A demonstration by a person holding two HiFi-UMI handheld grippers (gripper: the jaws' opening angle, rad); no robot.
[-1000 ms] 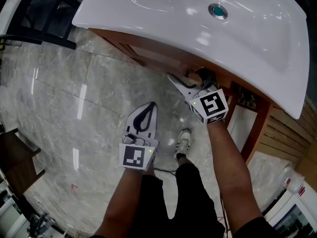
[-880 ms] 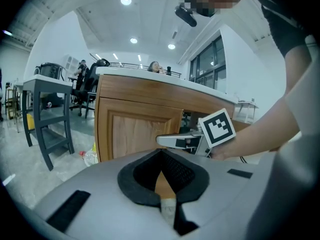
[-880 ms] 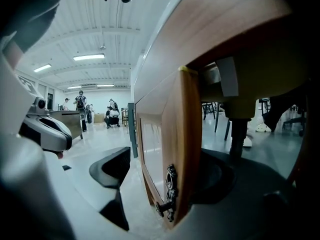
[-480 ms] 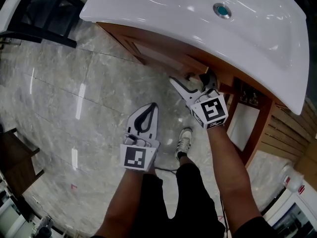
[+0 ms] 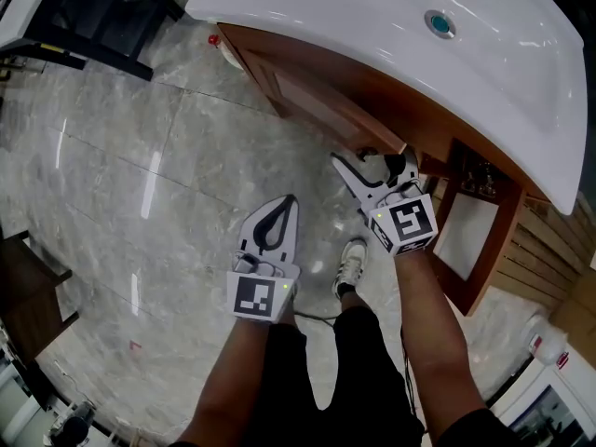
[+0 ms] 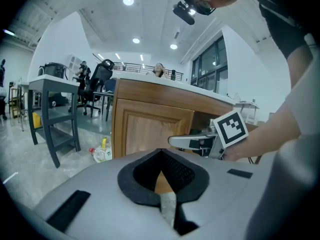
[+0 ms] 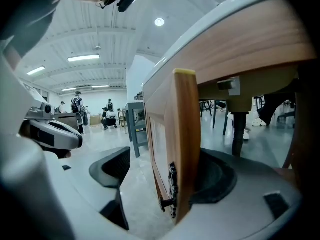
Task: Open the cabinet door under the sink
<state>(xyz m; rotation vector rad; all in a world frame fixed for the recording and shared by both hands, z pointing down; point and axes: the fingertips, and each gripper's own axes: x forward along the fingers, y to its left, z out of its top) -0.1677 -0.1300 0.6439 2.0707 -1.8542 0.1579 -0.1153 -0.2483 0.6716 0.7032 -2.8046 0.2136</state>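
So the cabinet door [image 5: 307, 96] under the sink [image 5: 391, 26] looks partway open to me. In the head view it runs from about 11 o'clock in to the middle, with its free edge at the right hand-held gripper [image 5: 371, 164].

That gripper isn't clamping anything. Its jaws are wide apart with the door's edge standing between them, up against the right-side pad, and there's a clear gap to the other one. It's basically hooked on, not gripped.

The left hand-held gripper [image 5: 270, 231] sits at roughly 8 o'clock of the right one, over the floor [image 5: 140, 175]. Its jaw tips are together and there's nothing in them.

What I'd worry about:
- With only a hook on the edge, the wood could slide off the pad if the pull doesn't follow the door's arc.
- The dark metal pull [image 7: 172, 191] sits low between the jaws and could snag a pad.
- The person's shoe [image 5: 351, 264] is at 6 o'clock, near the swing path, so the door might bump it.
- Yanking sideways would probably load the hinges.

On the views, only the right gripper view shows the gap to the far jaw and that pull. From the head camera you'd guess the door was pinched. The left gripper view is the only one that shows the door's panelled face [image 6: 150, 134], with the dark opening behind it.
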